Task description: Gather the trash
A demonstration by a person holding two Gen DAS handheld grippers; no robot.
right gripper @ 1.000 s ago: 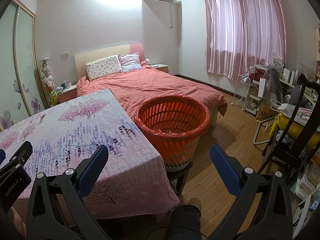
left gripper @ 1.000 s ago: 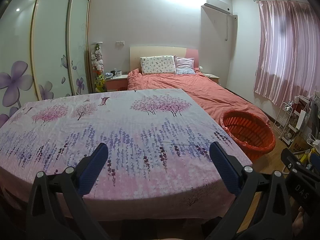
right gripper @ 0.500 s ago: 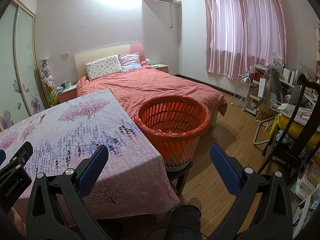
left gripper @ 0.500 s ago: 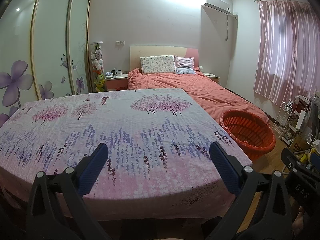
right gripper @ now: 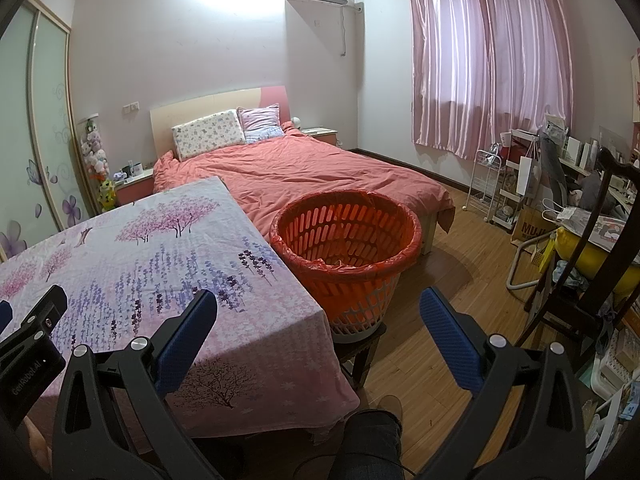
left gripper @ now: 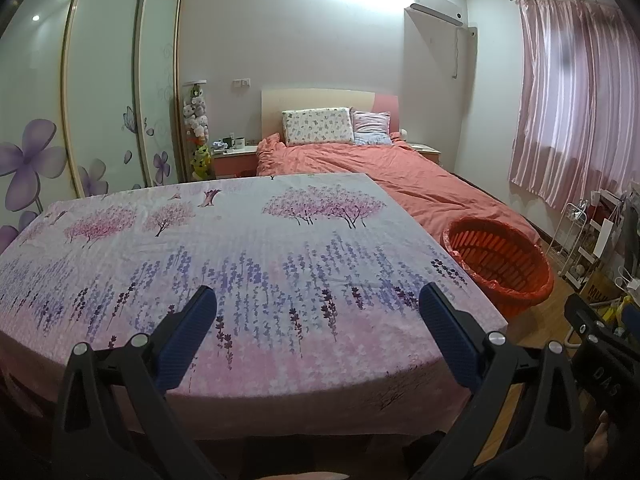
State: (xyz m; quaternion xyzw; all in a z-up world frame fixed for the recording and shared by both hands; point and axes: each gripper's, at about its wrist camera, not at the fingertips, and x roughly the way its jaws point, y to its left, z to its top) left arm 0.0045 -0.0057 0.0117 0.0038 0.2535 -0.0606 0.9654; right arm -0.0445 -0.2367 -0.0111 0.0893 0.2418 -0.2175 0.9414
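Note:
An orange slatted basket (right gripper: 347,236) lined with a red bag stands on a low stool beside the right edge of the table; it also shows in the left wrist view (left gripper: 500,264). The table (left gripper: 240,248) wears a floral pink and purple cloth, and I see no trash on it. My left gripper (left gripper: 318,316) is open and empty above the table's near edge. My right gripper (right gripper: 318,316) is open and empty, above the table's right corner, short of the basket.
A bed with a coral quilt (right gripper: 312,172) lies behind the table and basket. A dark chair (right gripper: 592,264), wire racks and cluttered shelves (right gripper: 520,184) fill the right side. Sliding wardrobe doors (left gripper: 92,108) stand on the left. A wooden floor (right gripper: 448,288) lies right of the basket.

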